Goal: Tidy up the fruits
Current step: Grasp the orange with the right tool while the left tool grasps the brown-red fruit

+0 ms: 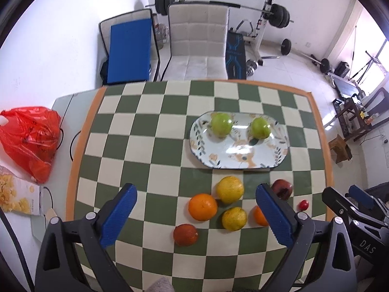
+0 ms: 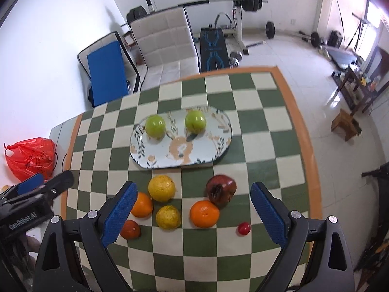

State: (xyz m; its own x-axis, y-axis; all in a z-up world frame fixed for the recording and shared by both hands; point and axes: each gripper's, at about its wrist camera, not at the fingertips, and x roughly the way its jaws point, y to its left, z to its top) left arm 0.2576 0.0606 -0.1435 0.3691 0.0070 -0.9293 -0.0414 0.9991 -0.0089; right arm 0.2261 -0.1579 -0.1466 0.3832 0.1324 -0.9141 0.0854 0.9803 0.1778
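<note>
Both claws stood wide open and empty above the near edge of the table. Left gripper [image 1: 195,215]: its right finger [image 1: 274,216] hid most of one orange [image 1: 259,216] and part of the pomegranate [image 1: 283,188]. Between its fingers lay a dark red-orange fruit [image 1: 185,234], a second orange [image 1: 202,206] and two yellow citrus [image 1: 234,219] [image 1: 229,189], bunched close. A small red fruit [image 1: 304,204], too small to identify, sat right of the claw.

Right gripper [image 2: 192,215] hung over the same cluster; its left finger [image 2: 119,215] cut off one side of an orange [image 2: 142,204].

Beyond both claws, an oval patterned plate [image 1: 239,157] held two green apples [image 1: 221,124] [image 1: 260,127], apart from each other. Green-and-cream checkered tablecloth [image 1: 145,126], orange border. Red plastic bag [image 1: 30,141] far left, contents unclear. A white chair [image 1: 198,43], blue mat [image 1: 128,51] and barbell rack [image 1: 267,12] stood behind on the white tile floor.
</note>
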